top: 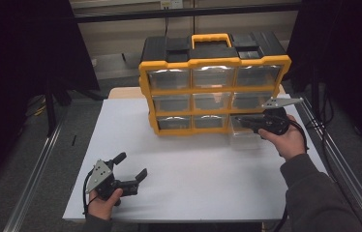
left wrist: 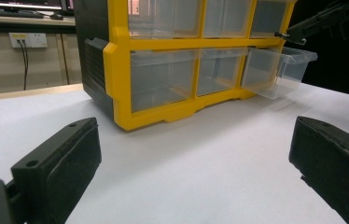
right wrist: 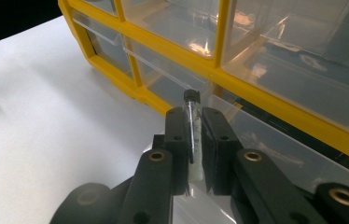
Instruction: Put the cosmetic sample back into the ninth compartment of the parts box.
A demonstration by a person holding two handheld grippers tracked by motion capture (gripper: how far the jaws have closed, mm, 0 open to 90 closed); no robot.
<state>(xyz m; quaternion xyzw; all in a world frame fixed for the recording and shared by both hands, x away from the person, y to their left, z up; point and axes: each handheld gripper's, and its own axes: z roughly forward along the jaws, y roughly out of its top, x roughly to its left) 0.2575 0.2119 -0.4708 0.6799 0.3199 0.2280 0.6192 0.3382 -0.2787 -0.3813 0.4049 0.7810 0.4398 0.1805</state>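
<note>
white table (top: 193, 179), right claw (right wrist: 194, 122) clamping small vial (right wrist: 191, 116), left claw (top: 131, 166) spread wide

A white table top (top: 184, 179) is seen under dim light, its surface lit more brightly than the surroundings; a strip of pale wood (top: 123, 92) is glimpsed at its far edge; metal rails (top: 34, 174) are laid along both sides over a grey floor (top: 80, 116); dark curtains (top: 19, 58) are hung at left and right, and a dark bar (top: 184, 12) is run across the top; behind, a beige wall (left wrist: 18, 65) is shown in the left gripper view, where a white socket plate (left wrist: 28, 40) is fixed and black cables (left wrist: 24, 65) are hung down from it.
</note>
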